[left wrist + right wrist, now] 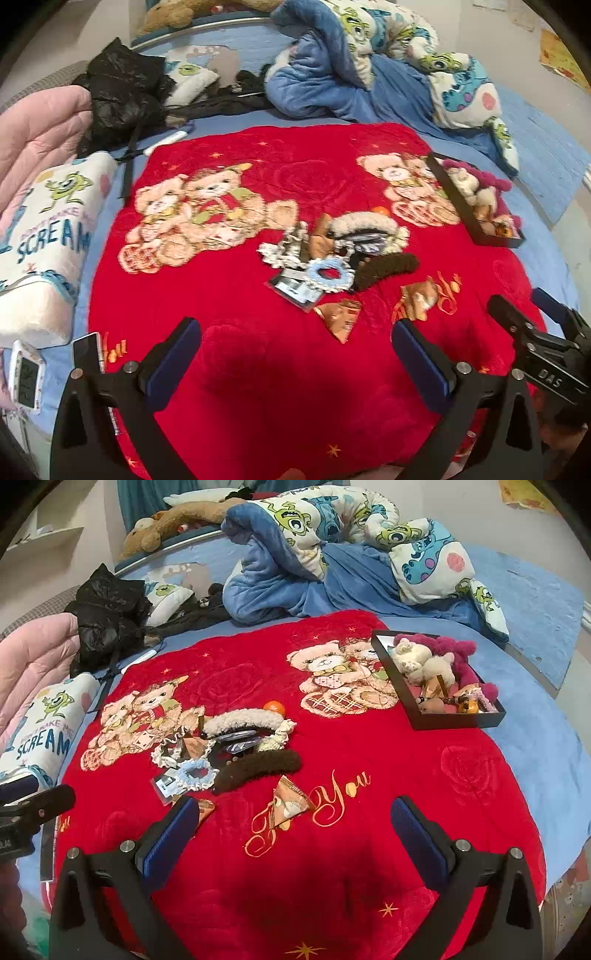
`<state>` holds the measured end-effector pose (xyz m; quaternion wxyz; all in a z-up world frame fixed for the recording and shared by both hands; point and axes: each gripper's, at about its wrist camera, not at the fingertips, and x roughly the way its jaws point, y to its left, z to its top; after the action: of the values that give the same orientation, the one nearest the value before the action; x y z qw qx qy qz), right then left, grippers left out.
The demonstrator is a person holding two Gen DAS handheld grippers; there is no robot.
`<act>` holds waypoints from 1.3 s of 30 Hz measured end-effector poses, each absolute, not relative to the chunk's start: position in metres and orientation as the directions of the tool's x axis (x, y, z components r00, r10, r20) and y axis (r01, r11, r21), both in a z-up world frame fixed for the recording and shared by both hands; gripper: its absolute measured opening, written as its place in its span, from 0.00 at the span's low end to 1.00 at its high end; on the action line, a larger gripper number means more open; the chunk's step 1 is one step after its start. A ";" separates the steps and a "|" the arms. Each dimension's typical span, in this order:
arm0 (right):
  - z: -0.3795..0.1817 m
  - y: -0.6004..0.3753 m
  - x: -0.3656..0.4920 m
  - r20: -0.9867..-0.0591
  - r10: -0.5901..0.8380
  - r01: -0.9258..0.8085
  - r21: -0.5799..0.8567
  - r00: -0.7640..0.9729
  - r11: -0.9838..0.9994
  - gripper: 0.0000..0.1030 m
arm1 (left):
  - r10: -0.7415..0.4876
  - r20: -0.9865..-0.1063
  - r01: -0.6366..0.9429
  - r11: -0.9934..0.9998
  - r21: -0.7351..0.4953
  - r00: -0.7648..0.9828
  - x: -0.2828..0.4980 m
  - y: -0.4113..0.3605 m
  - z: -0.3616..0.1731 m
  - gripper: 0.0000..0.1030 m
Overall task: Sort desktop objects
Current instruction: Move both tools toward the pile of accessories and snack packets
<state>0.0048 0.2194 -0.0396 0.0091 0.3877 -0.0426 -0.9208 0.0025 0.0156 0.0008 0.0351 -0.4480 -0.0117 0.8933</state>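
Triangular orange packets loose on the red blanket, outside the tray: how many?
2. One packet lies by the "You" lettering; another packet peeks from behind the right gripper's left finger. More may hide in the accessory pile.

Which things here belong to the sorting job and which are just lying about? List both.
Job:
black tray, already holding plush toys
brown fuzzy hair clip
white fuzzy hair clip
blue scrunchie
triangular packet
orange ball

Lying about:
monster-print blanket
black jacket
pink quilt
digital clock
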 end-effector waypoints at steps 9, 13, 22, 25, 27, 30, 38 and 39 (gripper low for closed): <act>-0.041 0.227 0.004 -0.724 -0.134 -0.008 0.189 -0.677 -0.982 1.00 | 0.091 -0.827 -0.041 -0.996 -0.082 -0.555 0.004 0.011 -0.010 1.00; -0.043 0.228 0.003 -0.725 -0.164 -0.002 0.223 -0.669 -0.975 1.00 | 0.101 -0.844 -0.031 -0.995 -0.100 -0.527 0.003 0.007 -0.017 1.00; -0.044 0.219 0.003 -0.726 -0.162 0.036 0.186 -0.669 -0.982 1.00 | 0.186 -0.838 -0.084 -0.983 -0.166 -0.513 0.003 0.014 -0.018 1.00; -0.046 0.212 0.004 -0.726 -0.109 0.040 0.112 -0.679 -0.993 1.00 | 0.179 -0.844 -0.102 -0.984 -0.147 -0.505 0.001 0.019 -0.018 1.00; -0.046 0.211 0.005 -0.715 -0.114 0.046 0.114 -0.690 -0.992 1.00 | 0.193 -0.844 -0.113 -0.981 -0.157 -0.501 0.000 0.020 -0.019 1.00; -0.047 0.214 0.004 -0.711 -0.127 0.043 0.135 -0.692 -0.990 1.00 | 0.212 -0.843 -0.129 -0.977 -0.169 -0.495 -0.002 0.021 -0.019 1.00; -0.054 0.218 0.001 -0.741 -0.148 0.024 0.176 -0.654 -0.984 1.00 | 0.239 -0.843 -0.118 -0.971 -0.208 -0.481 -0.005 0.017 -0.024 1.00; -0.054 0.218 0.002 -0.740 -0.156 0.029 0.181 -0.654 -0.983 1.00 | 0.240 -0.845 -0.117 -0.971 -0.209 -0.479 -0.005 0.017 -0.025 1.00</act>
<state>0.0018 0.2182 -0.0540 0.0508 0.4127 -0.0770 -0.9062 -0.0054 0.0172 -0.0253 0.1040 -0.4999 -0.0615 0.8576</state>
